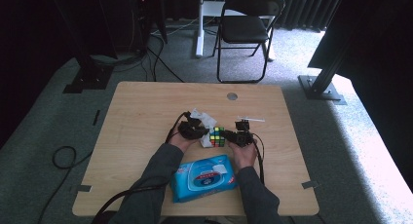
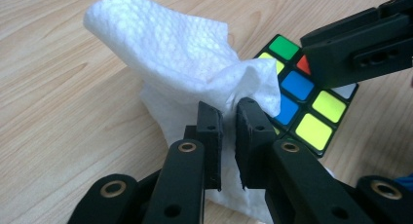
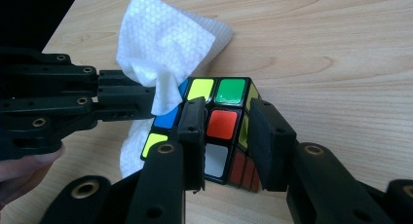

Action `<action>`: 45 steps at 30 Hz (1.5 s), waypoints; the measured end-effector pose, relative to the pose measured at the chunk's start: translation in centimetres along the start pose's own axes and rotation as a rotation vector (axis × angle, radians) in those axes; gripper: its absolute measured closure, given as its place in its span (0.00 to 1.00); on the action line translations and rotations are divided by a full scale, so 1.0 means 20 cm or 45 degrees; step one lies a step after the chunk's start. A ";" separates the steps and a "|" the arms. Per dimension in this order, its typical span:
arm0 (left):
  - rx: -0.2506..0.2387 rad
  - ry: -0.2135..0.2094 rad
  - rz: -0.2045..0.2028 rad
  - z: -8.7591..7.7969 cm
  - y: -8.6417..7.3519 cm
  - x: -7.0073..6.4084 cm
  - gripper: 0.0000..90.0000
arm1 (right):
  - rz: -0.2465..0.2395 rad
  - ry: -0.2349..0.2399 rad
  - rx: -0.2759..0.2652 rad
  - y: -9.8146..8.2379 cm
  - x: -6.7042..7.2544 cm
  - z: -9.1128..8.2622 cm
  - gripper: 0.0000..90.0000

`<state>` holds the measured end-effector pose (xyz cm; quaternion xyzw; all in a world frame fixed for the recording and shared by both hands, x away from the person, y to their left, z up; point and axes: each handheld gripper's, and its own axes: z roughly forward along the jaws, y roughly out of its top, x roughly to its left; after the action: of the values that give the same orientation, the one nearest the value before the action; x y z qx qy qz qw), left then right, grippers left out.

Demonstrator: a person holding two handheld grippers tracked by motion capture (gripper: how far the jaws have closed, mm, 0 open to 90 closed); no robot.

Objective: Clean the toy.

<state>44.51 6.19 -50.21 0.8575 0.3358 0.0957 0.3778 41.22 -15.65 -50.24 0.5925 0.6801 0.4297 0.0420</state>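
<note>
A colour cube [image 1: 217,136] stands on the wooden table [image 1: 146,112] between both grippers. My left gripper [image 2: 230,114] is shut on a fold of a white wipe [image 2: 180,53], which drapes against the cube [image 2: 304,112] on its left side. In the high view the left gripper [image 1: 192,129] sits just left of the cube, with the wipe [image 1: 203,118] bunched behind it. My right gripper [image 3: 226,119] straddles the cube [image 3: 224,124], one jaw on the top face and the other against the side face. From above, the right gripper [image 1: 242,136] touches the cube's right side.
A blue pack of wet wipes [image 1: 203,177] lies near the table's front edge, between the forearms. A round grommet [image 1: 232,96] is set near the far edge. A black folding chair [image 1: 246,29] stands on the floor beyond the table.
</note>
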 end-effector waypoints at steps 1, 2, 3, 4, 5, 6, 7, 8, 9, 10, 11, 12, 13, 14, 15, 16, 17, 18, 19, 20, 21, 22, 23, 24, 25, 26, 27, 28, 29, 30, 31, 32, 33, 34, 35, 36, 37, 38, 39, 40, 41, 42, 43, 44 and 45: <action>0.016 0.006 0.002 0.01 0.00 0.00 0.91 | 0.000 0.000 0.000 0.00 0.00 0.00 0.76; 0.038 0.009 0.009 0.02 -0.01 0.00 0.91 | -0.001 0.000 0.000 0.00 0.00 0.00 0.76; 0.058 0.010 0.013 0.03 -0.02 0.00 0.91 | -0.001 0.000 0.001 0.00 0.00 0.00 0.76; 0.074 0.006 0.010 0.05 -0.02 0.00 0.91 | -0.001 0.001 0.001 0.00 0.00 0.00 0.76; 0.092 0.005 0.013 0.06 -0.03 -0.01 0.91 | -0.001 0.001 0.000 0.00 0.00 0.00 0.76; 0.111 0.002 0.015 0.07 -0.04 -0.01 0.91 | -0.001 0.001 0.000 0.00 0.00 0.00 0.76; 0.129 -0.007 0.018 0.08 -0.04 0.00 0.91 | 0.000 0.002 0.000 0.00 0.00 0.00 0.76; 0.143 -0.010 0.022 0.09 -0.05 0.00 0.91 | 0.000 0.003 0.000 0.00 0.00 0.00 0.76; 0.159 -0.008 0.028 0.10 -0.05 -0.01 0.91 | 0.000 0.003 0.000 0.00 0.00 0.00 0.76; 0.166 -0.009 0.028 0.12 -0.06 -0.01 0.91 | 0.001 0.003 -0.001 0.00 0.00 0.00 0.76; 0.161 -0.016 0.020 0.12 -0.06 0.00 0.91 | 0.001 0.004 -0.001 0.00 0.00 0.00 0.76; 0.159 -0.021 0.012 0.12 -0.07 0.00 0.91 | 0.002 0.004 -0.002 0.00 0.00 0.00 0.76; 0.159 -0.021 0.015 0.12 -0.07 0.00 0.91 | 0.002 0.004 -0.002 0.00 0.00 0.00 0.76; 0.164 -0.018 0.020 0.12 -0.06 0.00 0.91 | 0.004 0.004 -0.002 0.00 0.00 0.00 0.76; 0.165 -0.015 0.022 0.12 -0.06 0.00 0.91 | 0.003 0.004 -0.003 0.00 0.00 0.00 0.76; 0.165 -0.013 0.023 0.12 -0.06 0.00 0.91 | 0.004 0.003 -0.002 0.00 0.00 0.00 0.76; 0.164 -0.013 0.021 0.12 -0.06 0.00 0.91 | 0.004 0.004 -0.004 0.00 0.00 0.00 0.76; 0.164 -0.012 0.023 0.12 -0.06 0.00 0.91 | 0.004 0.004 -0.004 0.00 0.00 0.00 0.76; 0.164 -0.008 0.026 0.12 -0.06 -0.01 0.91 | 0.005 0.005 -0.005 0.00 0.00 0.00 0.76; 0.167 -0.002 0.034 0.11 -0.06 -0.01 0.91 | 0.006 0.006 -0.005 0.00 0.00 0.00 0.76; 0.167 -0.002 0.034 0.11 -0.06 -0.01 0.91 | 0.006 0.006 -0.005 0.00 0.00 0.00 0.76; 0.167 -0.002 0.034 0.11 -0.06 -0.01 0.91 | 0.007 0.007 -0.006 0.00 0.00 0.00 0.76; 0.161 0.009 0.048 0.11 -0.06 -0.02 0.91 | 0.006 0.007 -0.006 0.00 0.00 0.00 0.76; 0.156 0.010 0.049 0.10 -0.06 -0.02 0.91 | 0.007 0.008 -0.007 0.00 0.00 0.00 0.76; 0.153 0.010 0.052 0.10 -0.06 -0.02 0.91 | 0.007 0.010 -0.008 0.00 0.00 0.00 0.76; 0.146 0.011 0.053 0.10 -0.05 -0.02 0.91 | 0.009 0.010 -0.008 0.00 -0.01 0.00 0.76; 0.143 0.012 0.054 0.09 -0.05 -0.02 0.91 | 0.008 0.010 -0.008 -0.01 -0.01 0.00 0.76; 0.138 0.014 0.053 0.09 -0.05 -0.02 0.91 | 0.009 0.009 -0.007 -0.01 -0.01 0.00 0.76; 0.133 0.014 0.049 0.08 -0.05 -0.02 0.91 | 0.008 0.010 -0.008 -0.01 -0.01 0.00 0.76; 0.133 0.014 0.049 0.08 -0.05 -0.02 0.91 | 0.008 0.010 -0.008 -0.01 -0.01 0.00 0.76; 0.121 0.014 0.049 0.06 -0.04 -0.02 0.91 | 0.009 0.013 -0.006 -0.01 -0.01 0.00 0.76; 0.114 0.011 0.047 0.05 -0.04 -0.02 0.91 | 0.011 0.013 -0.006 -0.01 -0.01 0.00 0.76; 0.106 0.010 0.046 0.05 -0.03 -0.02 0.90 | 0.012 0.013 -0.006 -0.01 -0.01 0.00 0.76; 0.099 0.007 0.050 0.04 -0.03 -0.02 0.90 | 0.013 0.013 -0.008 -0.01 -0.01 0.00 0.76; 0.090 0.006 0.050 0.03 -0.03 -0.02 0.90 | 0.013 0.013 -0.008 -0.01 -0.01 0.00 0.76; 0.084 0.003 0.058 0.02 -0.03 -0.02 0.90 | 0.013 0.013 -0.008 -0.01 -0.01 0.00 0.76; 0.084 0.003 0.058 0.02 -0.03 -0.02 0.90 | 0.013 0.014 -0.008 -0.01 -0.01 0.00 0.76; 0.068 0.001 0.063 0.00 -0.03 -0.02 0.90 | 0.014 0.015 -0.008 -0.01 -0.01 0.00 0.76; 0.068 0.001 0.063 0.00 -0.03 -0.02 0.90 | 0.014 0.015 -0.008 -0.01 -0.01 0.00 0.76; 0.049 -0.006 0.062 -0.02 -0.03 -0.03 0.90 | 0.013 0.017 -0.008 -0.01 -0.01 0.00 0.76; 0.040 -0.011 0.059 -0.03 -0.03 -0.03 0.90 | 0.012 0.016 -0.009 -0.01 -0.01 0.00 0.76; 0.030 -0.018 0.061 -0.04 -0.04 -0.03 0.90 | 0.013 0.017 -0.010 -0.01 -0.01 0.00 0.76; 0.019 -0.021 0.061 -0.05 -0.04 -0.03 0.90 | 0.012 0.018 -0.011 -0.01 -0.01 0.00 0.76; 0.011 -0.023 0.066 -0.06 -0.04 -0.03 0.90 | 0.012 0.019 -0.012 -0.01 -0.01 0.00 0.76; 0.011 -0.023 0.066 -0.06 -0.04 -0.03 0.90 | 0.012 0.020 -0.012 -0.01 -0.01 0.00 0.76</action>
<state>43.10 6.89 -49.91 0.8685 0.3103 0.0962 0.3744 41.11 -15.77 -50.45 0.5922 0.6755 0.4378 0.0375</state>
